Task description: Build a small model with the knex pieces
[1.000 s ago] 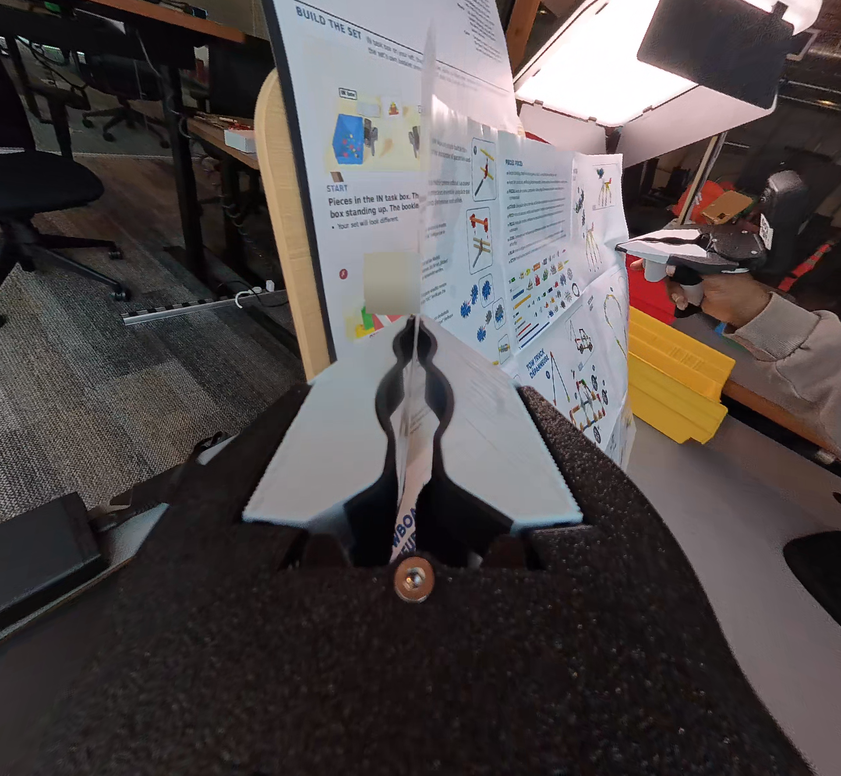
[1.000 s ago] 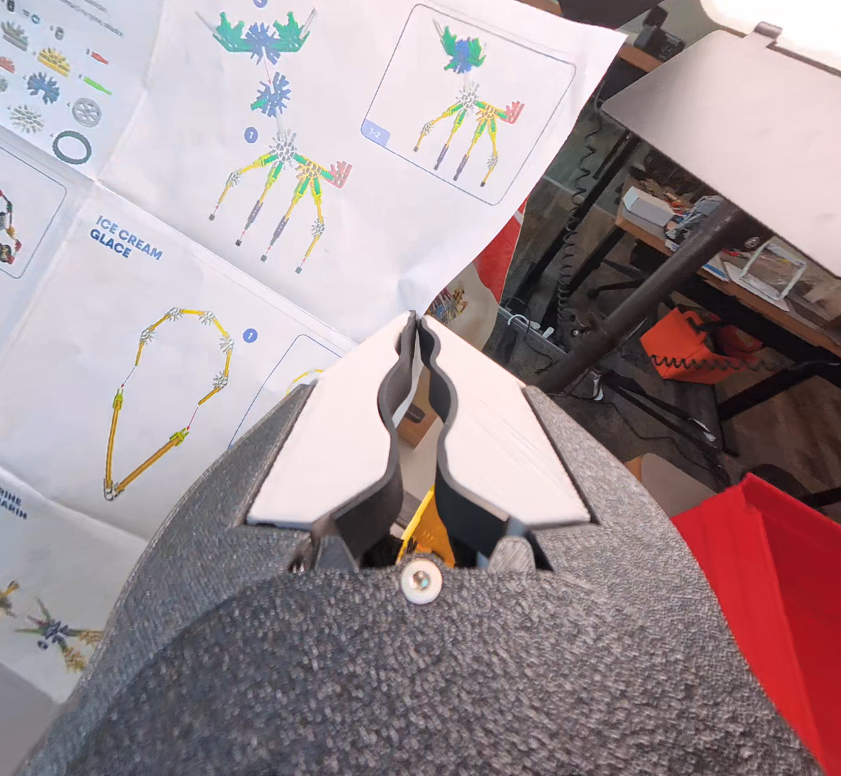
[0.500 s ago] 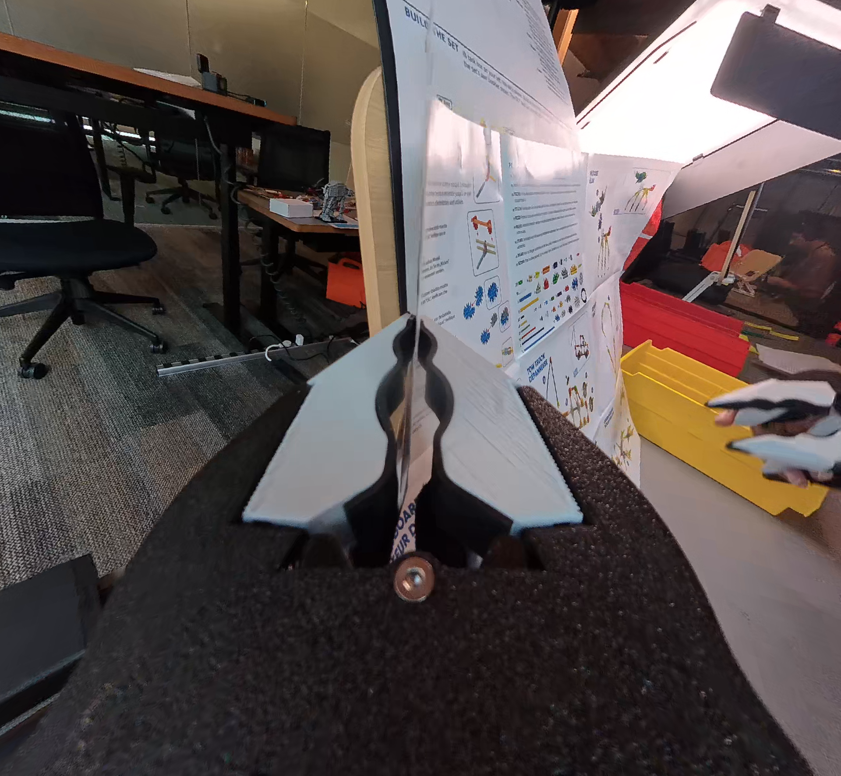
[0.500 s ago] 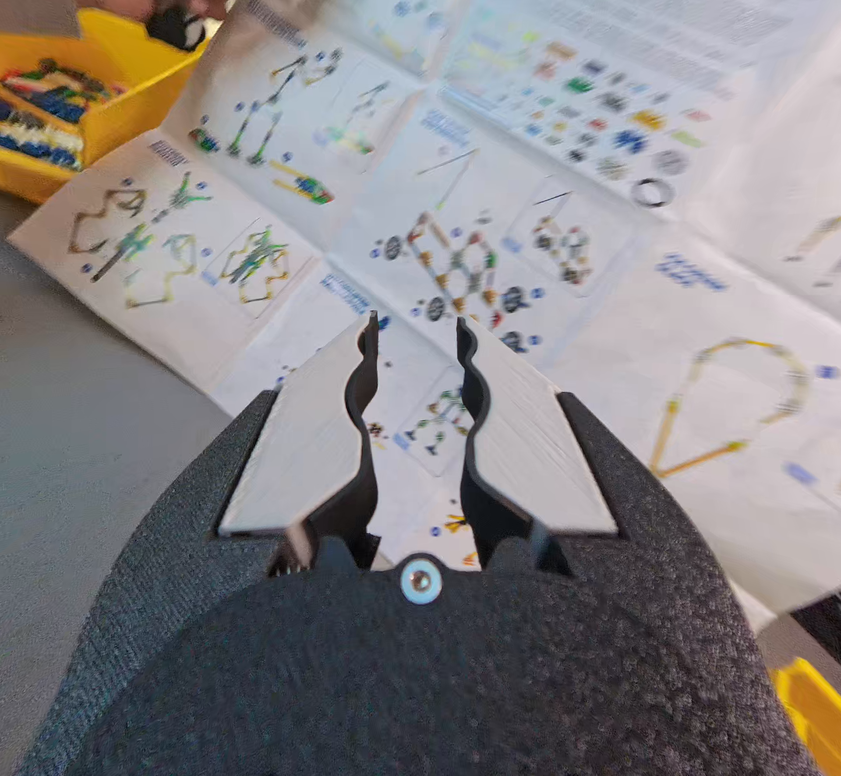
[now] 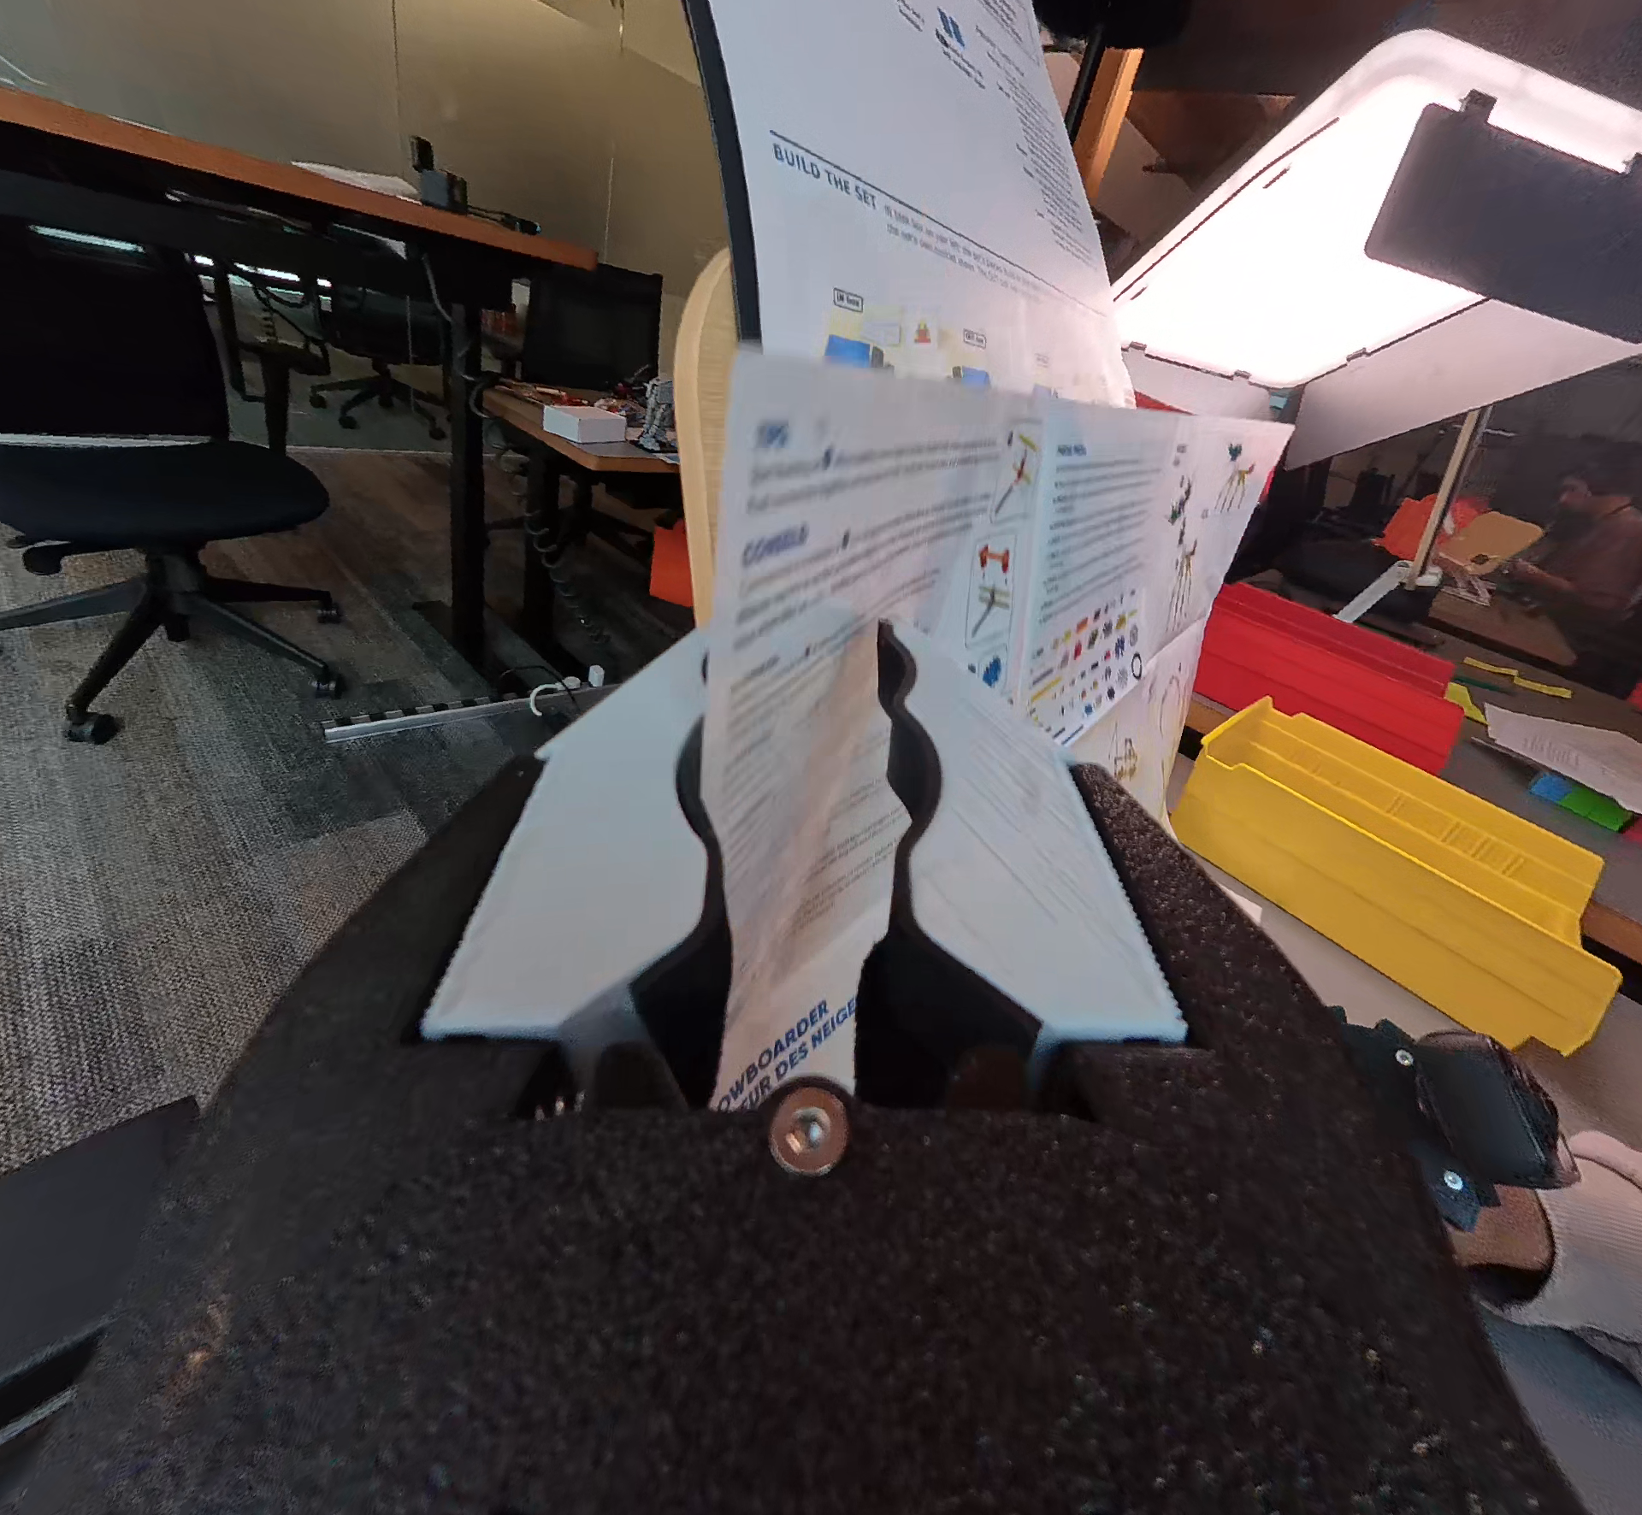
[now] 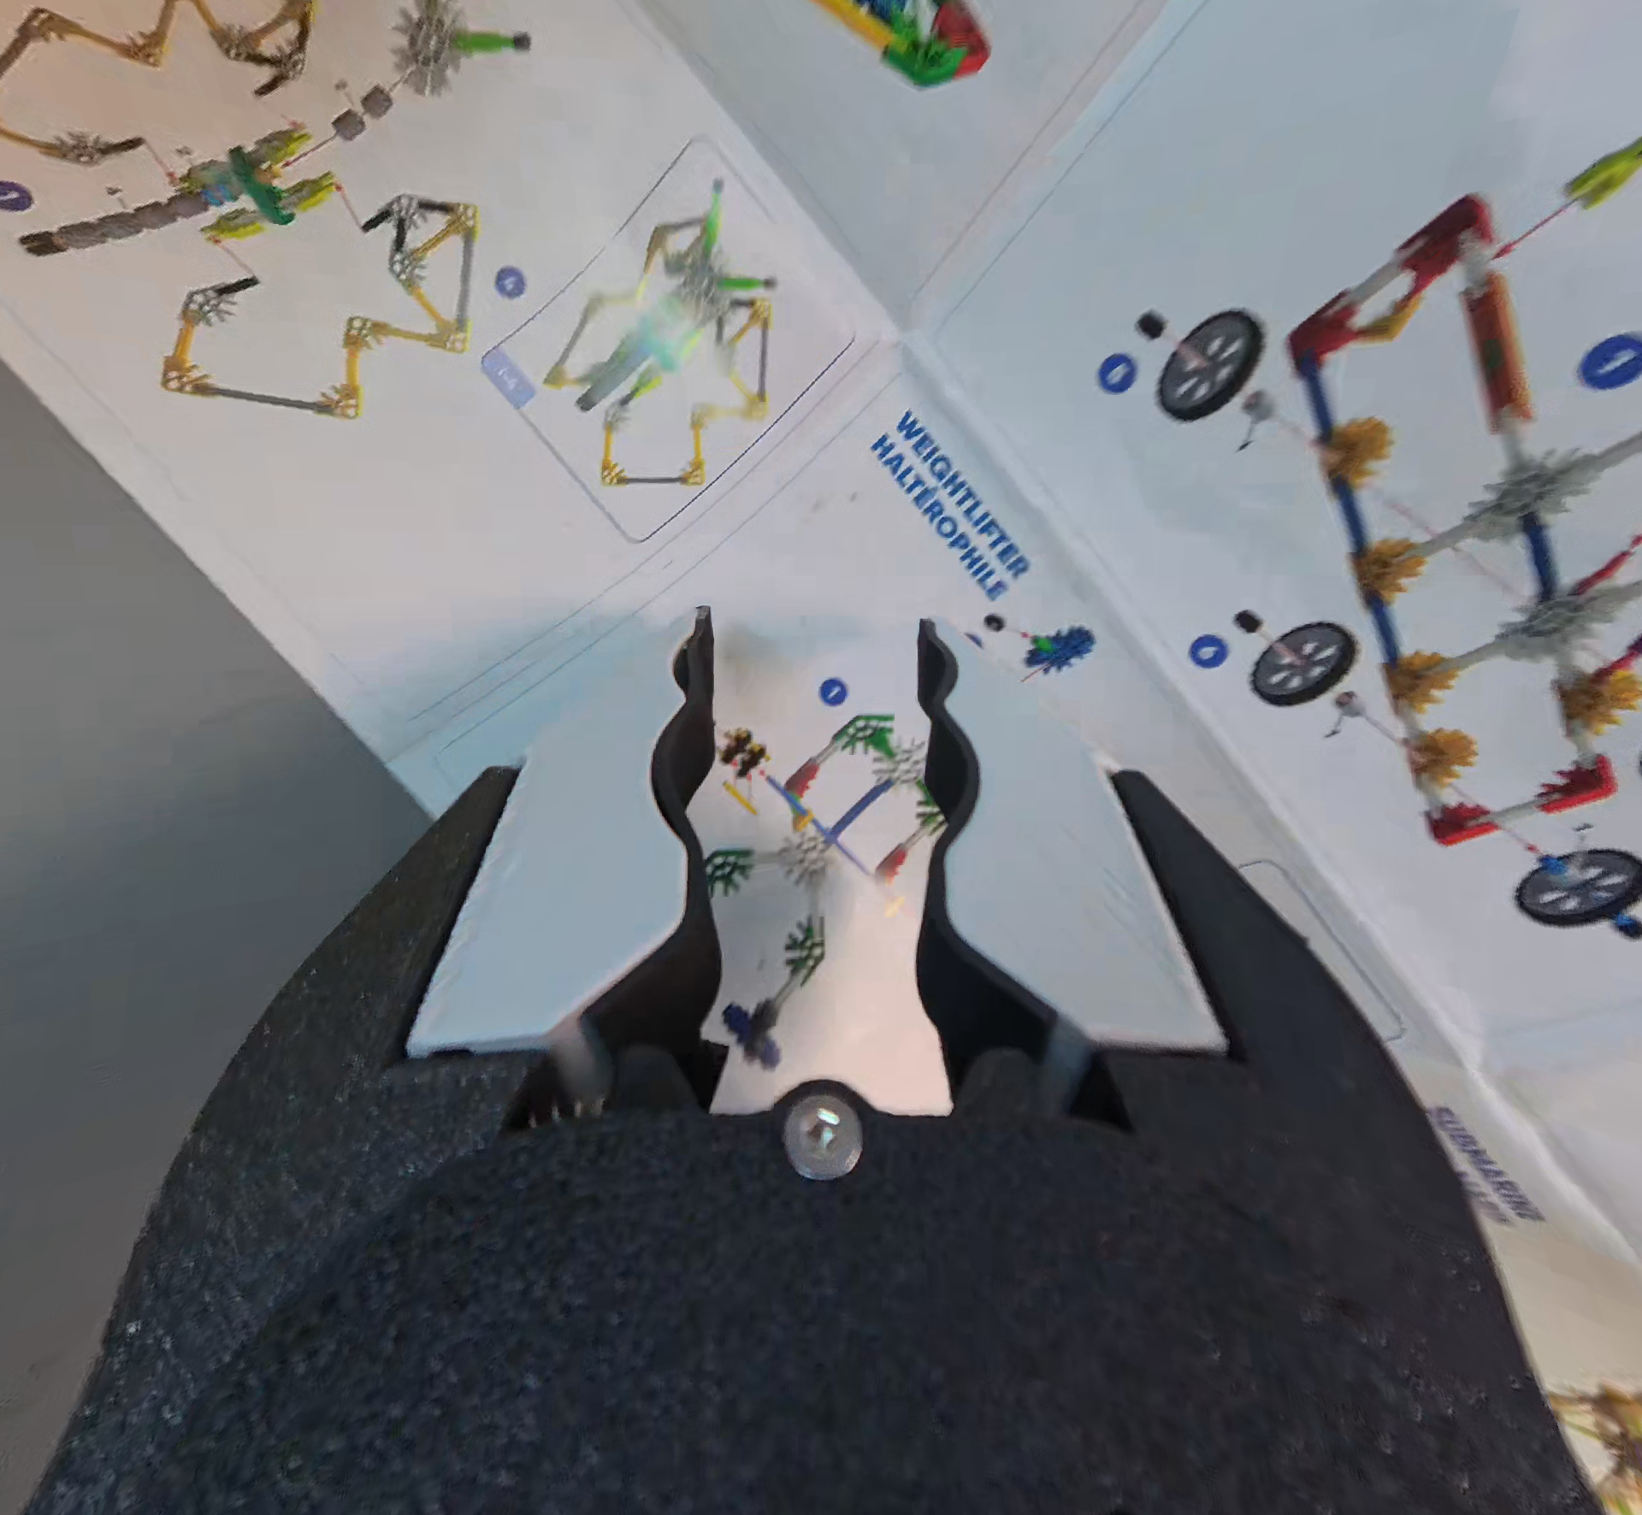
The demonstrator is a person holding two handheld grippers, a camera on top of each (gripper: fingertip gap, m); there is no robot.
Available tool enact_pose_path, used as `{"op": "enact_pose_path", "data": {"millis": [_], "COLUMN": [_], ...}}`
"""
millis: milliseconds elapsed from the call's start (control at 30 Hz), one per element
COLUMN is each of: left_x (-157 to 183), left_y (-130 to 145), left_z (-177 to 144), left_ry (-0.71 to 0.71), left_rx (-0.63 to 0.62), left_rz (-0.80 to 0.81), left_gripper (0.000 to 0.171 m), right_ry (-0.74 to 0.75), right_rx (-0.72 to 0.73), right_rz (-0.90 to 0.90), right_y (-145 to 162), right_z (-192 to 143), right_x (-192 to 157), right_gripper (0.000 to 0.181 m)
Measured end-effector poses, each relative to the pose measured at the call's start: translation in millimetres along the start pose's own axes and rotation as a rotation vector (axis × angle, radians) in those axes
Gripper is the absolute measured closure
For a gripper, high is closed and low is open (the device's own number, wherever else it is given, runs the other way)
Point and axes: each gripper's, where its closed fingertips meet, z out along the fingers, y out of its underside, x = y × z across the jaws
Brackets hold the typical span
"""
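- Letting go is what the left gripper (image 5: 795, 646) has done: 1 second ago its 2 grey fingers were pinched flat on the folded white paper instruction sheet with coloured building-toy diagrams (image 5: 888, 513). Now they stand well apart, gripping nothing.
- That sheet still stands upright in the gap, its near edge running down between the fingers to the pivot screw. It seems to lean on the left finger, though whether anything else supports it cannot be told.
- The right gripper (image 6: 813, 620) has changed too: 1 second ago it was closed on a corner of the sheet, and half a second ago it was already parted. Now it is wide open and empty, nose close to the printed face of the sheet (image 6: 977, 184), which fills nearly the whole right wrist view; contact cannot be told.
- A strip of plain grey table top (image 6: 133, 673) shows at the left of that view.
- Just behind the sheet rises a tall curved white poster board with a black edge (image 5: 888, 95), very near it.
- To the right lie a long yellow plastic bin (image 5: 1386, 868) and, beyond it, a red plastic bin (image 5: 1315, 673), under a bright white light panel (image 5: 1288, 229).
- A black office chair (image 5: 160, 495) stands well apart on the carpet at left.
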Motion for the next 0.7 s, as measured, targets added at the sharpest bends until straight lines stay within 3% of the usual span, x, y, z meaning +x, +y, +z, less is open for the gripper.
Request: {"op": "enact_pose_path", "data": {"millis": [167, 300, 400, 533, 633, 700], "left_x": [12, 50, 81, 119, 123, 113], "left_y": [-22, -4, 32, 124, 181, 199], "left_z": [-41, -71, -86, -94, -106, -111], "left_ry": [-0.124, -0.176, -0.181, -0.079, -0.086, -0.128], "left_rx": [0.097, 0.058, -0.020, -0.283, -0.433, -0.486], "left_rz": [0.037, 0.150, 0.216, 0.218, 0.238, 0.275], "left_gripper": [0.134, 0.134, 0.135, 0.137, 0.137, 0.137], "right_ry": [-0.004, -0.016, -0.017, 0.002, 0.005, -0.008], "right_rx": [-0.001, 0.014, 0.034, 0.071, 0.091, 0.102], "right_rz": [0.023, 0.058, 0.066, 0.106, 0.167, 0.211], "right_y": [0, -1, -7, -17, -15, -12], "right_z": [1, -5, -13, -40, -66, -81], "right_x": [4, 5, 9, 28, 46, 53], "right_gripper": [0.136, 0.135, 0.134, 0.133, 0.132, 0.133]}}
